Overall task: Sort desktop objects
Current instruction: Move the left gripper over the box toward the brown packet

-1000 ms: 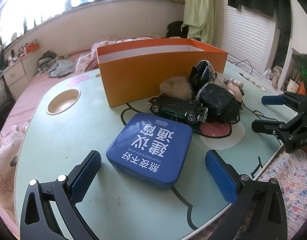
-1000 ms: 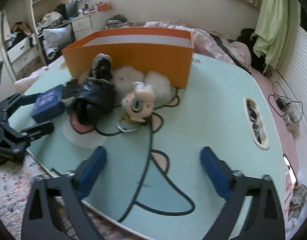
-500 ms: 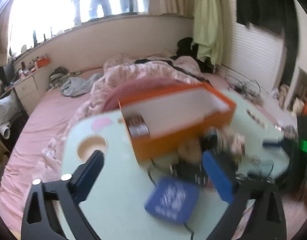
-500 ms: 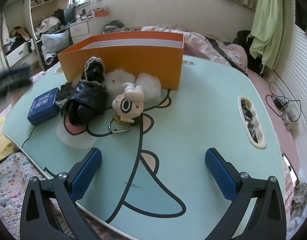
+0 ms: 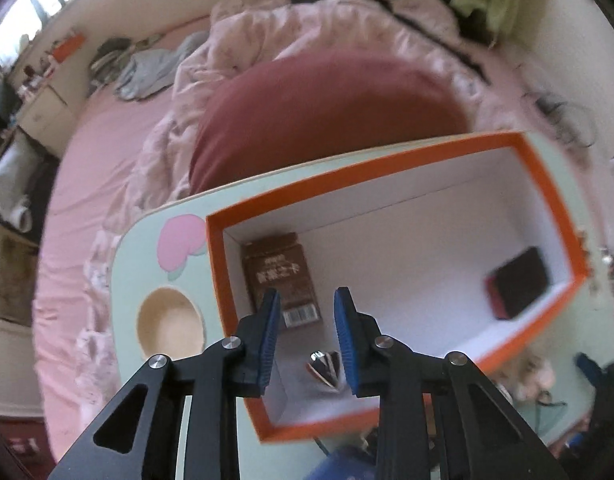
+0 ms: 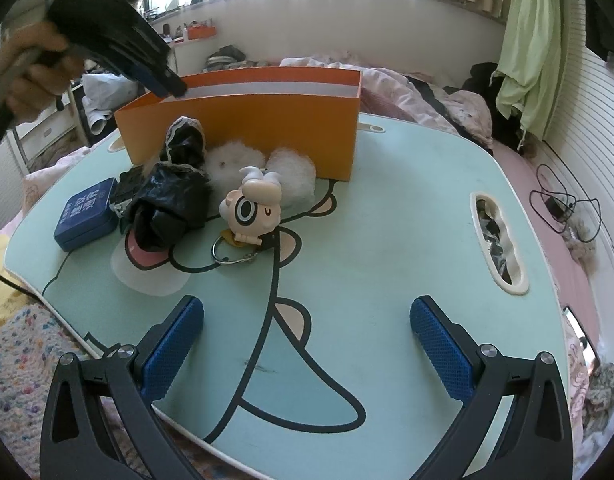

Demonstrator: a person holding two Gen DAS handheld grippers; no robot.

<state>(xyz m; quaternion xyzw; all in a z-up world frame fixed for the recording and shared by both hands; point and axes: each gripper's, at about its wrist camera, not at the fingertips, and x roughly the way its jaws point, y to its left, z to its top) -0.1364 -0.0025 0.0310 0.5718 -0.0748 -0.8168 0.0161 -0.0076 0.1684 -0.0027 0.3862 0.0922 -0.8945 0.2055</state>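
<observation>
My left gripper (image 5: 307,292) hangs over the near-left end of the orange box (image 5: 307,428), pointing steeply down into it; its jaws are closing to a narrow gap with nothing between them. Inside the box lie a brown packet (image 5: 283,280), a black-and-red item (image 5: 519,284) and a small striped thing (image 5: 325,368). The right wrist view shows a hand (image 6: 35,60) holding the left gripper (image 6: 163,80) at the orange box's (image 6: 267,132) left rim. In front of the box lie a blue tin (image 6: 87,216), a black bag (image 6: 171,204), white fluff (image 6: 235,164) and a sheep keychain (image 6: 251,208). My right gripper (image 6: 307,308) is open above the table (image 6: 387,240).
A round cup recess (image 5: 171,328) sits in the table left of the box. A long slot (image 6: 499,240) is cut near the table's right side. A pink bed with crumpled bedding surrounds the table, and a cable (image 6: 563,208) lies on it at the right.
The left gripper left the blue tin, rose and swung over the orange box, tipping downward. Its jaws went from wide open to nearly together. The right gripper stayed put.
</observation>
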